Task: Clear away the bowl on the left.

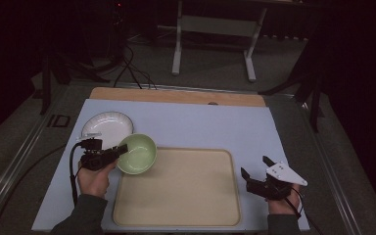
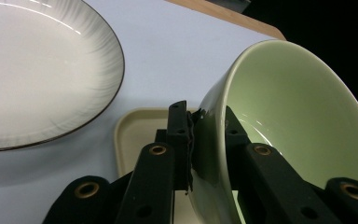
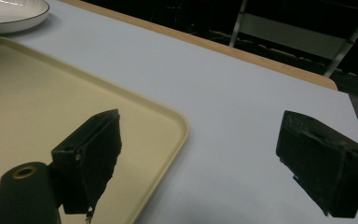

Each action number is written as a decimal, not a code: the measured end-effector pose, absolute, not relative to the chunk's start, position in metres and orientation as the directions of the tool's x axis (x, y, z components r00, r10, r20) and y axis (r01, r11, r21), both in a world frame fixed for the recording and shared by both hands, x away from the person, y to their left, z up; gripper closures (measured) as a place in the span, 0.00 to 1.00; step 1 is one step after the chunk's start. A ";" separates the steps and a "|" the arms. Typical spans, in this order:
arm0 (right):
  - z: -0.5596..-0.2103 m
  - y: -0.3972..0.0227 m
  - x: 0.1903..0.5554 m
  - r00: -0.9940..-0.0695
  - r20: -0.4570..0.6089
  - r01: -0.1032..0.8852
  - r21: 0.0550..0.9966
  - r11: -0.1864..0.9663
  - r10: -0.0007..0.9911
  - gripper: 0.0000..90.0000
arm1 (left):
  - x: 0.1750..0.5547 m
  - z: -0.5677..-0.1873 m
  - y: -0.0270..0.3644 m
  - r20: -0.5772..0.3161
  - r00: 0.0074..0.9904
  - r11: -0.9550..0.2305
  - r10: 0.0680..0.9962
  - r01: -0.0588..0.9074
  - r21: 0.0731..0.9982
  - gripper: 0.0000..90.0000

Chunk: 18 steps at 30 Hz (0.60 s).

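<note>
A pale green bowl (image 1: 138,153) hangs tilted over the top left corner of the beige tray (image 1: 176,196). My left gripper (image 1: 122,151) is shut on the bowl's rim, one jaw inside and one outside. The left gripper view shows the green bowl (image 2: 289,121) pinched at its near edge by my left gripper (image 2: 204,140), with the tray (image 2: 135,135) below. My right gripper (image 1: 255,166) stands open just right of the tray, nothing between its jaws. In the right gripper view, the right gripper (image 3: 205,154) spans the tray (image 3: 37,102) edge and the blue mat.
A white plate (image 1: 106,127) with a dark rim lies on the blue mat (image 1: 200,127) at the back left, next to the bowl; the plate (image 2: 37,70) is close on the left. A wooden table edge (image 1: 176,96) runs along the back. A metal frame (image 1: 215,34) stands beyond.
</note>
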State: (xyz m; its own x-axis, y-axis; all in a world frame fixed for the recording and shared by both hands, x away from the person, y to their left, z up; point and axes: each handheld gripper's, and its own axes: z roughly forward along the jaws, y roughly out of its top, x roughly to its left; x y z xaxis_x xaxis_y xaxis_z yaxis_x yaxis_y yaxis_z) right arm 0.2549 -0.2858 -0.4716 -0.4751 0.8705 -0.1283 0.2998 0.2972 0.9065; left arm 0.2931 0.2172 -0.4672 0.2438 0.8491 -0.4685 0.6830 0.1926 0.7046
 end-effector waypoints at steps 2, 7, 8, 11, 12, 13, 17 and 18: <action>-0.471 -0.286 0.255 -0.475 -0.129 0.300 0.906 0.298 0.870 0.15 | 0.292 -0.467 0.216 -0.472 0.248 0.192 0.846 0.684 0.704 0.90; -0.471 -0.286 0.255 -0.476 -0.130 0.299 0.906 0.299 0.870 0.15 | 0.290 -0.466 0.211 -0.469 0.261 0.180 0.844 0.686 0.705 0.90; -0.471 -0.286 0.255 -0.477 -0.131 0.299 0.906 0.300 0.869 0.15 | 0.290 -0.466 0.210 -0.469 0.263 0.178 0.843 0.686 0.706 0.90; -0.471 -0.286 0.255 -0.478 -0.132 0.298 0.906 0.302 0.869 0.15 | 0.289 -0.466 0.207 -0.469 0.271 0.172 0.841 0.687 0.706 0.89; -0.471 -0.286 0.255 -0.477 -0.132 0.299 0.905 0.302 0.869 0.15 | 0.289 -0.466 0.206 -0.468 0.275 0.168 0.840 0.688 0.706 0.89; -0.471 -0.286 0.255 -0.478 -0.133 0.298 0.905 0.303 0.868 0.15 | 0.290 -0.466 0.205 -0.467 0.279 0.164 0.839 0.689 0.706 0.89; -0.471 -0.286 0.255 -0.480 -0.134 0.297 0.905 0.304 0.867 0.15 | 0.290 -0.465 0.201 -0.462 0.285 0.155 0.840 0.689 0.708 0.89; -0.471 -0.286 0.255 -0.480 -0.134 0.296 0.905 0.304 0.867 0.15 | 0.289 -0.465 0.200 -0.459 0.289 0.151 0.840 0.688 0.710 0.89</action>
State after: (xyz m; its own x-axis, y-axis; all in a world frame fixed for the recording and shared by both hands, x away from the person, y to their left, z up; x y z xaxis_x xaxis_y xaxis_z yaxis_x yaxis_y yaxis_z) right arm 0.2551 -0.2855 -0.4711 -0.4797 0.8671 -0.1344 0.2963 0.3043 0.9053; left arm 0.2895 0.2004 -0.4649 0.2894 0.8398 -0.4594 0.6879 0.1513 0.7098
